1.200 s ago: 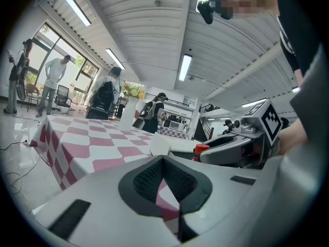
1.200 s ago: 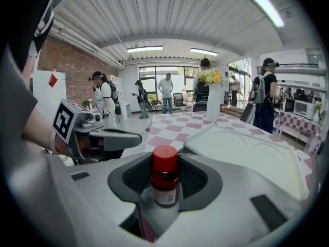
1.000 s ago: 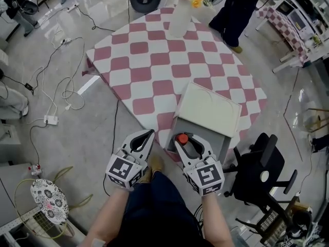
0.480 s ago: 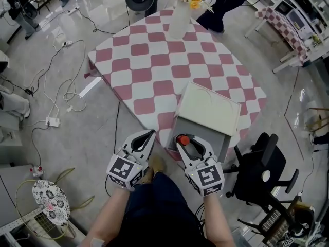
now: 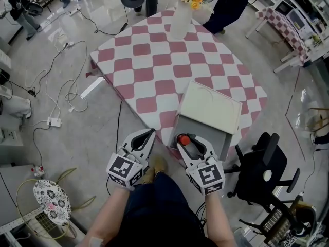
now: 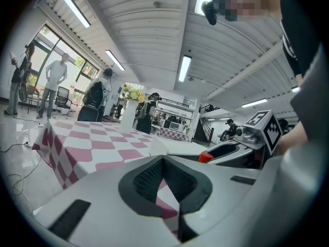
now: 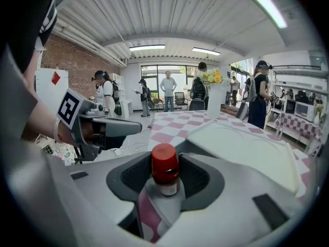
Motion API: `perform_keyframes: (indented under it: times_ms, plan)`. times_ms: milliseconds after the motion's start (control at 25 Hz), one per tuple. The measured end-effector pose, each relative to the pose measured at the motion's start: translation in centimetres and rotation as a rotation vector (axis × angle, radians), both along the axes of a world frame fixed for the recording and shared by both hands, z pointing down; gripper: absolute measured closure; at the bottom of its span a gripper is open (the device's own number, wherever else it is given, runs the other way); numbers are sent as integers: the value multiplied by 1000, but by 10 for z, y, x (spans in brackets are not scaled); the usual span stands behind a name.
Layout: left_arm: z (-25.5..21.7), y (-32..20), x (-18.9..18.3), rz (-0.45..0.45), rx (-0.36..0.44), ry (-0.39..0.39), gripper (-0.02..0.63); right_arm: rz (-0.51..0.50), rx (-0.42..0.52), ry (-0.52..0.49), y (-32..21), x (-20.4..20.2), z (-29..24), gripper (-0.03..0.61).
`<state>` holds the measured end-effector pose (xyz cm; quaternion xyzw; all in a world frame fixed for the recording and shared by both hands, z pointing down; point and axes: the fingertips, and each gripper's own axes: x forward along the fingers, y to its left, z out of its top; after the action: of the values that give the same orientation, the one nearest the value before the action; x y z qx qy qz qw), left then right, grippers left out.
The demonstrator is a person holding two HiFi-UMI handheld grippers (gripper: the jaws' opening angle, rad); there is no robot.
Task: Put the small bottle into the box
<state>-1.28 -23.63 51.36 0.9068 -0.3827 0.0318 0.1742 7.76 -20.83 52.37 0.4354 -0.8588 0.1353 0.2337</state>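
The small bottle (image 7: 164, 170), red-capped, stands upright between the pads of my right gripper (image 7: 165, 159). The jaws are opening, but the pads still touch the cap's sides. In the head view the bottle (image 5: 182, 139) and right gripper (image 5: 188, 141) hover at the near grey side of the pale box (image 5: 208, 107). That box sits on the near corner of the pink-checked table (image 5: 154, 60). My left gripper (image 5: 149, 133) hangs just left of the right one, off the table's edge. It is shut, with nothing between its pads (image 6: 149, 176).
A white vase with yellow flowers (image 5: 181, 14) stands at the table's far edge, with a person in dark clothes (image 5: 226, 4) behind it. A black office chair (image 5: 259, 169) is to my right. Cables (image 5: 56, 96) trail over the floor on the left.
Both grippers have stayed nearly where they were, the bottle still in the right one. The person beyond the table has shifted a little.
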Motion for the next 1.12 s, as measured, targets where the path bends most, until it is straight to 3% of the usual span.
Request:
perform_keyframes:
  times_ms: [760, 1120]
  plan:
    - [-1, 17, 4, 41, -2, -2, 613, 92, 4, -5, 21, 21, -5, 407]
    - [-6, 23, 16, 69, 6, 4, 614, 194, 92, -108, 29, 38, -24, 422]
